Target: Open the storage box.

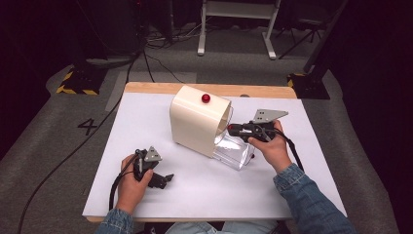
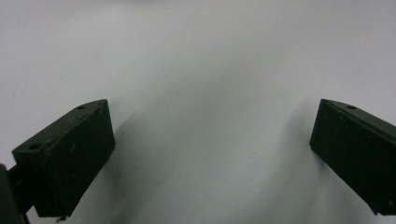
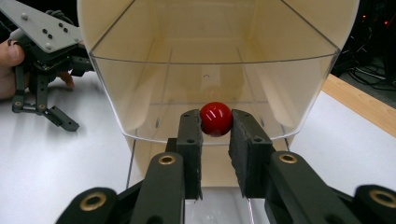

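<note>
Cream bread box standing mid-table, clear lid swung open to its right, right gripper jaws clamped on the lid's red knob, left gripper jaws spread apart over bare table near left, second red knob atop the box

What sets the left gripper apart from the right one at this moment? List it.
The left gripper has its jaws spread wide with nothing between them; the right gripper is closed on a red knob. The left gripper points at the bare white table; the right gripper is raised at the clear drawer of the cream box. Both are black, hand-held, with grey plates.
</note>
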The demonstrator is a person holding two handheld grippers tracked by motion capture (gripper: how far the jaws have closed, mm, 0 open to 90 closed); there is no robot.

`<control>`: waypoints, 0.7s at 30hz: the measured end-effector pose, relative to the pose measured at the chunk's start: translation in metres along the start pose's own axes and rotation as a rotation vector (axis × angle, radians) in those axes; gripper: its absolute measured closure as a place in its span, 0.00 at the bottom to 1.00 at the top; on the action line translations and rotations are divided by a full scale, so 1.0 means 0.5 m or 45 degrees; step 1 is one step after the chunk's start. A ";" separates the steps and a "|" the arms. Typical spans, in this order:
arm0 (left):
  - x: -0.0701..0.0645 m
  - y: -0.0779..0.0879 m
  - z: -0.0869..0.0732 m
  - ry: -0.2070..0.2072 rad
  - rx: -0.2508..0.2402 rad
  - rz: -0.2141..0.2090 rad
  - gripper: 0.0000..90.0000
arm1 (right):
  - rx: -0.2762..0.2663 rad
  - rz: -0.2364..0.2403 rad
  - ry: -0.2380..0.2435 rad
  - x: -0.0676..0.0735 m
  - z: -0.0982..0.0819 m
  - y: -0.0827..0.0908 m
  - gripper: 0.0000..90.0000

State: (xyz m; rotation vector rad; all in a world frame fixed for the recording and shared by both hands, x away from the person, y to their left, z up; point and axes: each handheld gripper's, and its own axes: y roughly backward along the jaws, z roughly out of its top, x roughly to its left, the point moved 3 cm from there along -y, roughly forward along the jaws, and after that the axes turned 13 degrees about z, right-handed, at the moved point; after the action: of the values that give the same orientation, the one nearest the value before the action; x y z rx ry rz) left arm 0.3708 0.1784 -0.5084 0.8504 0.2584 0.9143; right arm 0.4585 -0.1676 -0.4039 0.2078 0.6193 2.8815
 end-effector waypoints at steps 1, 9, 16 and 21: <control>0.000 0.000 0.000 0.000 0.000 -0.001 0.00 | 0.004 -0.003 0.005 0.002 -0.001 0.003 0.83; -0.001 0.000 0.000 0.006 0.002 -0.005 0.00 | 0.019 -0.019 0.010 0.016 -0.016 0.043 0.83; 0.000 0.000 0.000 0.005 0.003 -0.005 0.00 | 0.016 -0.027 -0.001 0.027 -0.029 0.081 0.83; -0.001 0.000 0.000 0.006 0.003 -0.006 0.00 | 0.028 -0.033 -0.007 0.031 -0.040 0.101 0.83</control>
State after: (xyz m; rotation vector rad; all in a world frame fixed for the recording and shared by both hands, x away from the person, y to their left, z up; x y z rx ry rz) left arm 0.3708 0.1780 -0.5084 0.8498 0.2651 0.9120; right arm 0.4322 -0.2176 -0.3993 0.2095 0.6485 2.8497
